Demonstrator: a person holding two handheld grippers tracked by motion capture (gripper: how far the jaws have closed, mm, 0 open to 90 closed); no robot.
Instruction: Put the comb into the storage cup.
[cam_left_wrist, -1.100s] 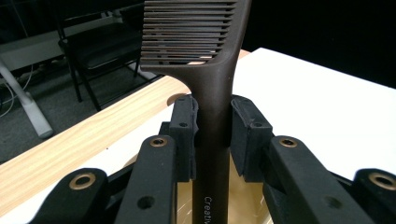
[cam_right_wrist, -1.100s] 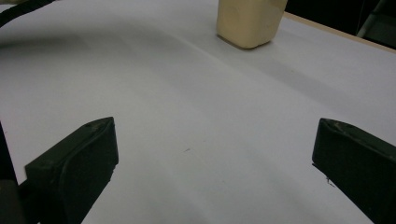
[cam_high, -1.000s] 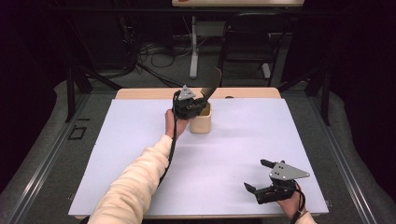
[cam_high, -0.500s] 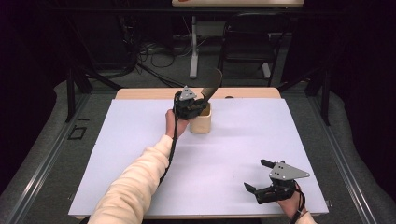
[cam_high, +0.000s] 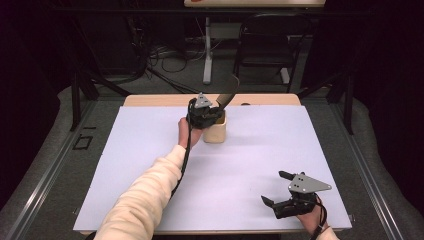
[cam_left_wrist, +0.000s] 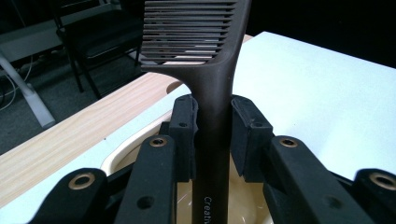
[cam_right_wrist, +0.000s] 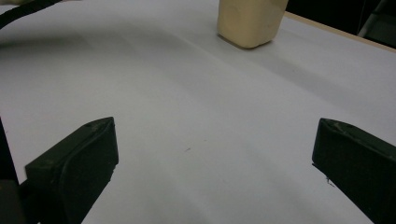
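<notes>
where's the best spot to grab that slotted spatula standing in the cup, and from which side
Grip the slotted spatula on its narrow handle, just below the slotted head and above the cup's rim, coming in from the side with one jaw on each flat edge. The handle is slim and stands nearly upright there, while the head is wide. The left gripper is shut on exactly that part.

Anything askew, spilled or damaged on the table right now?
Nothing stands out. The left gripper holds a dark slotted spatula by its handle over the upright cream cup; the right gripper rests open on the clean white mat.
</notes>
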